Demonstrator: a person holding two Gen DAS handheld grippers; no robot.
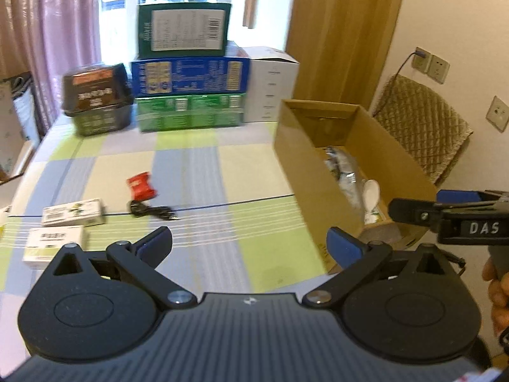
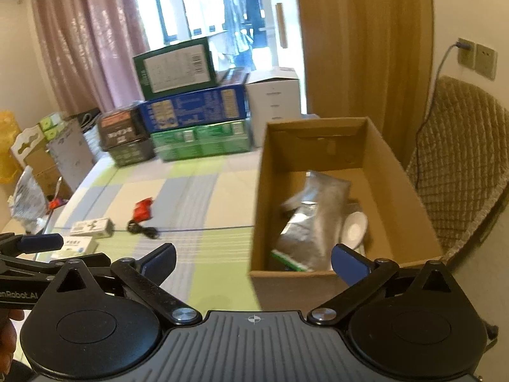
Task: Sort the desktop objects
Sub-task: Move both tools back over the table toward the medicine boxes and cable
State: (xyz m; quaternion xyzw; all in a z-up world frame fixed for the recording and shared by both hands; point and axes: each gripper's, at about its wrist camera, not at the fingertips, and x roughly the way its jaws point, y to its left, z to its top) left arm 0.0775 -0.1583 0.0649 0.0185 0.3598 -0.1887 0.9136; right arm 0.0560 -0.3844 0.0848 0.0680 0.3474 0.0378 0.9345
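Note:
A cardboard box (image 1: pixel 302 156) (image 2: pixel 264 191) stands open on the right of the table, holding silver foil pouches (image 2: pixel 318 216) and a white round item (image 2: pixel 354 227). On the checked tablecloth lie a red packet (image 1: pixel 142 185) (image 2: pixel 143 209), a black cable (image 1: pixel 152 211) (image 2: pixel 143 230) and two white-green medicine boxes (image 1: pixel 73 211) (image 1: pixel 55 243) (image 2: pixel 92 226) (image 2: pixel 76 245). My left gripper (image 1: pixel 249 245) hovers open and empty above the cloth. My right gripper (image 2: pixel 254 262) is open and empty over the cardboard box's near left corner. Its body also shows in the left wrist view as the right gripper (image 1: pixel 413 210).
Stacked cartons (image 1: pixel 187 73) (image 2: pixel 194 108) and a dark basket (image 1: pixel 98 102) (image 2: pixel 124 140) line the table's far edge beside a white box (image 1: pixel 273 86). A padded chair (image 1: pixel 423 127) (image 2: pixel 461 165) stands right of the cardboard box. Bags and boxes (image 2: pixel 38 165) sit left of the table.

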